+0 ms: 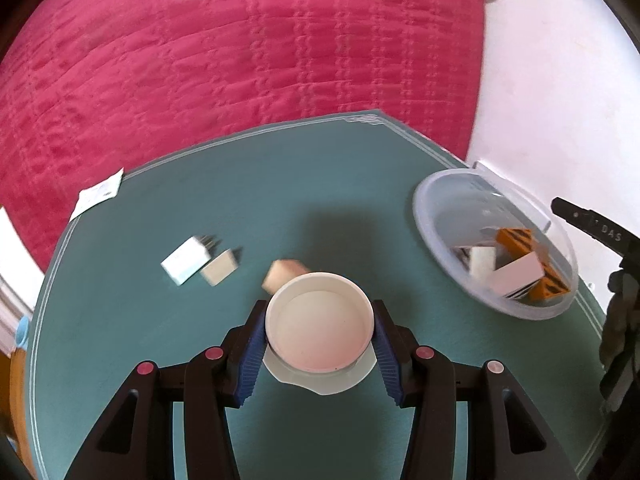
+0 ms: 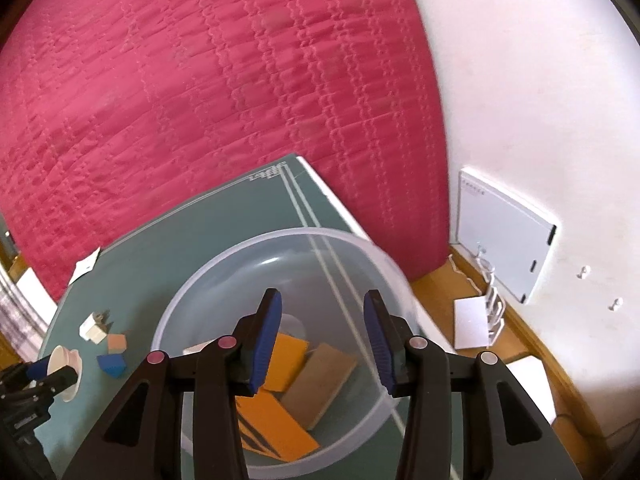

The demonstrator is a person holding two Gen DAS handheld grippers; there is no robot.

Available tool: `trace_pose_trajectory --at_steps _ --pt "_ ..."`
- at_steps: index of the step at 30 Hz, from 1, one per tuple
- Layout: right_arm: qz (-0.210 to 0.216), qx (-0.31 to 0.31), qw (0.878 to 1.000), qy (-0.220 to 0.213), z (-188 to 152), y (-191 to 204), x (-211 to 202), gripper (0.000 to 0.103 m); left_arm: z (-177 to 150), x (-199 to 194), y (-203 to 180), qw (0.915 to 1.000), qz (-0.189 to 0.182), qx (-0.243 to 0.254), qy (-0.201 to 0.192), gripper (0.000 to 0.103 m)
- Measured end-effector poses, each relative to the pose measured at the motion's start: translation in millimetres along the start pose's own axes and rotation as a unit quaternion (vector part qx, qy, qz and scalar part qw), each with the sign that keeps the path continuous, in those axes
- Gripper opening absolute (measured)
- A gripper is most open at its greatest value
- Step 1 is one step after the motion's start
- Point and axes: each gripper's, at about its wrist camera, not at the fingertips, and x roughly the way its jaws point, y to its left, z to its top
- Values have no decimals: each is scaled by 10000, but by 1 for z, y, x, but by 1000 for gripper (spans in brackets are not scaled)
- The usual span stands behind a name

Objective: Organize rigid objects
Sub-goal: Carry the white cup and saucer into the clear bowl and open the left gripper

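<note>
left tool [image 1: 320,332]: blue pads clamped on both sides of a white round cup [image 1: 320,322], open mouth facing the camera, flared foot below; cup looks clear of the green surface [image 1: 360,200], though contact is hard to rule out from this angle

right tool [image 2: 322,340]: jaws apart with nothing between them, hanging over the clear plastic bowl [image 2: 208,280], not touching it

bowl sits at the surface's right edge, near the far right corner. Inside: orange flat pieces with black stripes [image 2: 276,428], a brown flat board [image 2: 320,384] leaning on them, a white block [image 1: 482,262] and a pale box [image 1: 516,276]

loose items on the surface, left of the bowl: tan block [image 1: 282,274] just behind the cup, blurred; a blue piece [image 2: 112,364] beside it in the right wrist view; further left a small tan block [image 1: 218,270] touching a white boxy plug-type thing [image 1: 186,260], prongs pointing to the far edge

white paper slip [image 1: 98,194] hangs over the far left edge

beyond the surface: pink quilted bed cover [image 1: 240,60] across the whole back; white wall [image 2: 540,80] on the right with a white panel [image 2: 508,236] leaning on it, wooden floor [image 2: 440,292] below
</note>
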Motion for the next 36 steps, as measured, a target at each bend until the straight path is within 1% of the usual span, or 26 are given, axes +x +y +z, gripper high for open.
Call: trace_pose_trajectory --at_steps 2,7,17,27,28,29,31,33,36 --pt "-60 43 10000 -50 0 -4 -2 48 4 2 -7 10000 -55 50 -3 52" --pt "-142 133 9997 -135 1 -10 -6 50 15 7 -27 9995 -239 170 -66 52" --pt "-182 267 9994 -139 -1 -16 -7 51 42 30 -57 9979 -569 311 -43 52" --pt "-150 278 9994 -129 -2 -15 -6 51 65 48 -89 9956 -747 546 -153 53" --pt "-145 268 9995 -123 -2 -14 -6 51 67 51 -91 9950 -841 517 -153 56" --pt "-144 257 9995 -117 -2 -13 -5 51 69 53 -92 9943 -945 477 -148 68" --pt "-142 216 9996 -112 -3 -11 -5 51 73 60 -90 9930 -1118 347 -147 82" --pt "-141 162 9997 -128 -5 -8 -6 51 71 62 -86 9937 -1079 265 -166 82" --pt "-139 115 9997 -144 -6 -5 -6 51 67 67 -75 9955 -926 206 -84 82"
